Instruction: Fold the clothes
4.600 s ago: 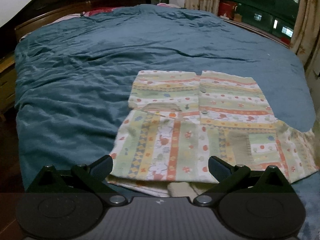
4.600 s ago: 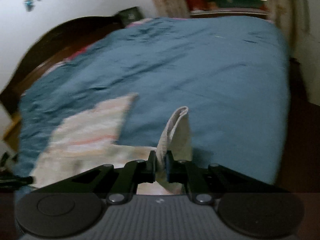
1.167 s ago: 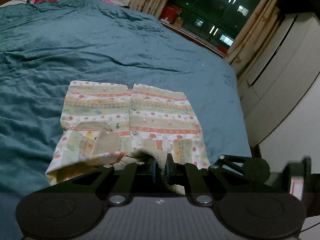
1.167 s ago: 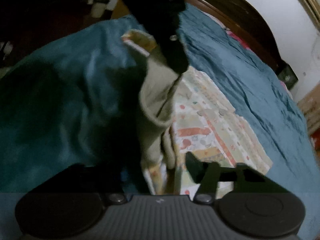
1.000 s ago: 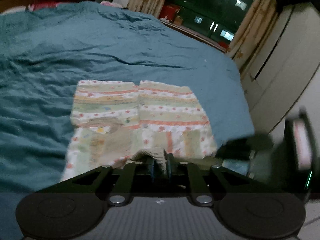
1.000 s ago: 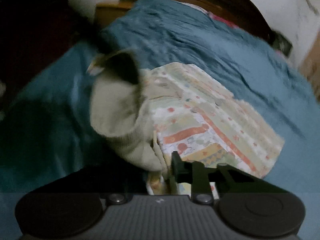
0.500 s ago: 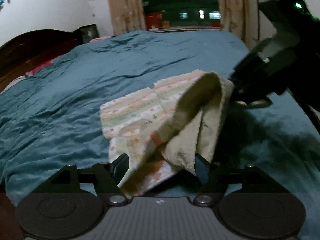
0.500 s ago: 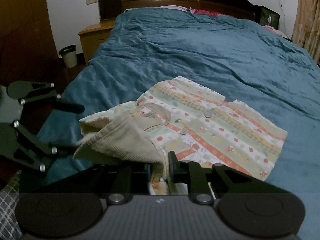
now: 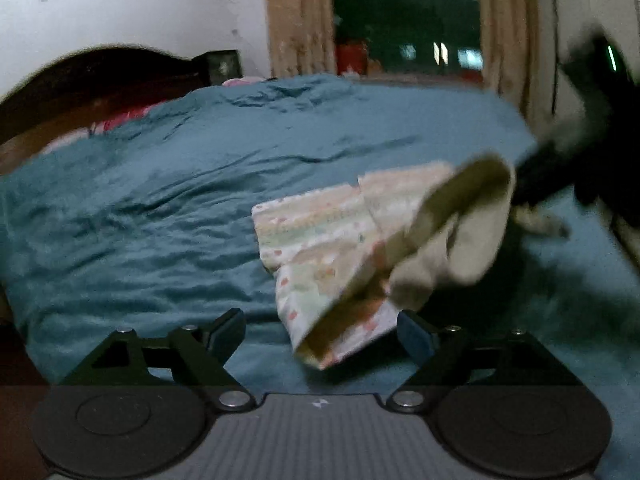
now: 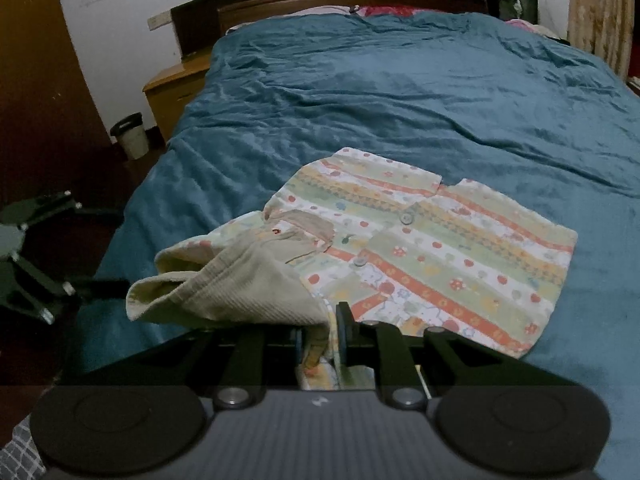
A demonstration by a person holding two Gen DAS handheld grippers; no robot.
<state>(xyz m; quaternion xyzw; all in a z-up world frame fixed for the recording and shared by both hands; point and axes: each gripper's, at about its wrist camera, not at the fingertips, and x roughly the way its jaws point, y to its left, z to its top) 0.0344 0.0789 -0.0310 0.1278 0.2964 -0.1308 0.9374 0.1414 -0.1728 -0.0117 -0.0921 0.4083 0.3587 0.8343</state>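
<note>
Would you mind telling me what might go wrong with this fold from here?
1. The left tool has just been opening and is off the patterned shirt, so the lifted fold hangs from the right tool alone and may sag crooked.
2. The cloth bunched at that grip may crease.

Left gripper at bottom centre of its view, fingers spread wide, jaws just been opening, nothing pressed between the pads. Right gripper at bottom centre of its view, fingers nearly together, pinching cloth. Its dark body also shows blurred at the left view's upper right.
</note>
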